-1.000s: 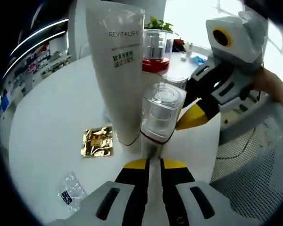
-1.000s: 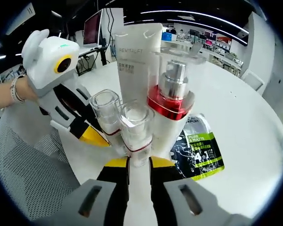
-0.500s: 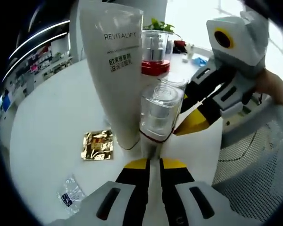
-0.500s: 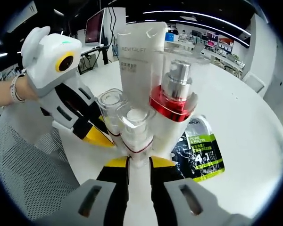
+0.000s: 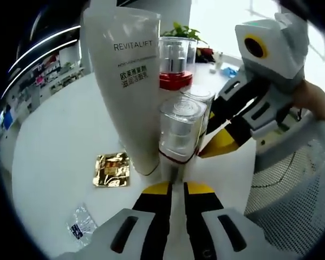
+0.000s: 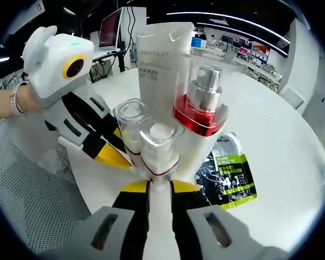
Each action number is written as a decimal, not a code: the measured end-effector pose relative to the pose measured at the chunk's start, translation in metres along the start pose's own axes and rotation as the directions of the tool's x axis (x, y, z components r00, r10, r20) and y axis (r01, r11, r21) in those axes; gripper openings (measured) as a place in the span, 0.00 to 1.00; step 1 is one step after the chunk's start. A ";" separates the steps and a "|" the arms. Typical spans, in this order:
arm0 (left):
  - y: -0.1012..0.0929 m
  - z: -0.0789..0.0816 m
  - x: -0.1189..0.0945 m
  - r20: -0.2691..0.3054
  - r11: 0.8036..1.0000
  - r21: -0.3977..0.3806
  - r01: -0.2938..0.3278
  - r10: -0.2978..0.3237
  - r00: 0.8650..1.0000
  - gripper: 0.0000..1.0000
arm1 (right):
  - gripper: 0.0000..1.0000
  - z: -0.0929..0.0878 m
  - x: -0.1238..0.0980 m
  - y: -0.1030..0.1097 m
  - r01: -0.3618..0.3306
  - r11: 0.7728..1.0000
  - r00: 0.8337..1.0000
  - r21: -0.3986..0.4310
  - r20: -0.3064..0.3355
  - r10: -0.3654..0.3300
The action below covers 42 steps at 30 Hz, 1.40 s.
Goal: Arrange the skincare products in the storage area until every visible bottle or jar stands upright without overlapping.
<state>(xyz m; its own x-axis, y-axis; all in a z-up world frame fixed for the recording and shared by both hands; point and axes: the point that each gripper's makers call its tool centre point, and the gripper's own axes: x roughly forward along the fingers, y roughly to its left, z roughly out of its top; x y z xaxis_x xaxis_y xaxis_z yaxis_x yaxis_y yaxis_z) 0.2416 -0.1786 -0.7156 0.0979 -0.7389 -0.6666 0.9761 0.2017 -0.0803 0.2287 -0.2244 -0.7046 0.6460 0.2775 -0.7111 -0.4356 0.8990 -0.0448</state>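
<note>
On the white round table (image 5: 59,135) the tall white REVITALIFT tube (image 5: 129,81) stands upright, and everything else clusters about it. In the left gripper view, the left gripper (image 5: 172,189) is clamped on the base of a small clear-capped pump bottle (image 5: 180,130), which stands upright just beside the tube. A second small clear-capped bottle (image 5: 201,100) stands touching the first, on the side away from the tube, and the right gripper (image 5: 219,143) reaches in to it with its yellow-tipped jaws. Behind these, beside the tube, rises a larger bottle with a red collar (image 5: 175,67) under a clear cap. A gold foil sachet (image 5: 111,169) lies flat on the table near the tube's foot, and a clear sachet (image 5: 81,221) lies further from it.

In the right gripper view, the right gripper (image 6: 159,189) is closed on its small bottle (image 6: 158,143), in front of the tube (image 6: 160,65), with a green and black sachet (image 6: 227,176) lying flat beside the red-collared bottle (image 6: 201,116)
</note>
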 end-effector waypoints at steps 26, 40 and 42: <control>0.001 0.004 -0.001 0.027 1.000 -0.014 -0.021 0.022 0.999 0.05 | 0.15 -0.001 0.000 -0.001 0.015 0.999 1.000 -0.038 -0.002 -0.015; -0.001 0.008 -0.009 0.037 1.000 -0.005 -0.010 0.010 0.999 0.10 | 0.20 0.002 -0.007 0.002 0.031 0.999 0.999 -0.027 0.015 -0.030; 0.000 0.008 -0.012 0.040 1.000 0.000 -0.012 0.012 0.999 0.11 | 0.21 0.004 -0.009 0.000 0.037 0.999 0.999 -0.021 0.023 -0.036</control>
<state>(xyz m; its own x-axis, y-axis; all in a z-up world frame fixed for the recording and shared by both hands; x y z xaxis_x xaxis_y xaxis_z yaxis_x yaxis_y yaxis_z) 0.2416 -0.1749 -0.7019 0.1175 -0.7612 -0.6378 0.9748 0.2109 -0.0721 0.2255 -0.2252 -0.6957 0.6757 0.2523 -0.6927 -0.4243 0.9015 -0.0856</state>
